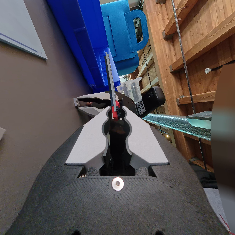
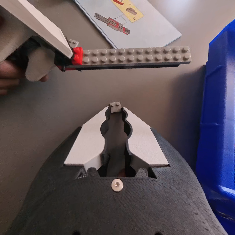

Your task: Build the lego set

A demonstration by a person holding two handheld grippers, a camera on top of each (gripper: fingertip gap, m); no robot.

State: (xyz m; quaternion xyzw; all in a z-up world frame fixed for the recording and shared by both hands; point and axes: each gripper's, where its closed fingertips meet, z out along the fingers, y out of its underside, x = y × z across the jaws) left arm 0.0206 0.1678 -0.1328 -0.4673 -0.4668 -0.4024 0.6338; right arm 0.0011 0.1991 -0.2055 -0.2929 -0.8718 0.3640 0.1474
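My left gripper (image 1: 116,111) is clamped on the red end of the long plate (image 2: 136,56), a grey studded strip with a dark layer beneath it. In the right wrist view the plate extends level from that gripper toward the blue bin (image 2: 218,114), raised clear of the table (image 2: 44,114). A small grey piece sits just behind the red bricks (image 2: 77,57), against the finger of the left gripper. A hand (image 2: 7,78) shows at the left edge, behind that gripper.

My right gripper (image 2: 115,108) is closed on a small grey brick (image 2: 115,106) with two studs visible, pinched at the fingertips. The brick is near the long plate but apart from it, on the near side of it in the right wrist view.

Surface: a plain matte grey-brown table. An instruction booklet (image 2: 146,29) lies flat on it beyond the plate, open to a pale blue page with a drawing of the build. The blue bin stands at the right edge of the table.

Room, from the left wrist view, which is rotated: wooden plank walls and beams (image 1: 190,50), a ribbed metal duct (image 1: 171,122), a blue felt bag (image 1: 122,38) with a cut-out handle, and clear plastic containers (image 1: 132,87) beyond the bin. The right gripper's body and camera (image 1: 152,97) lie behind the plate.
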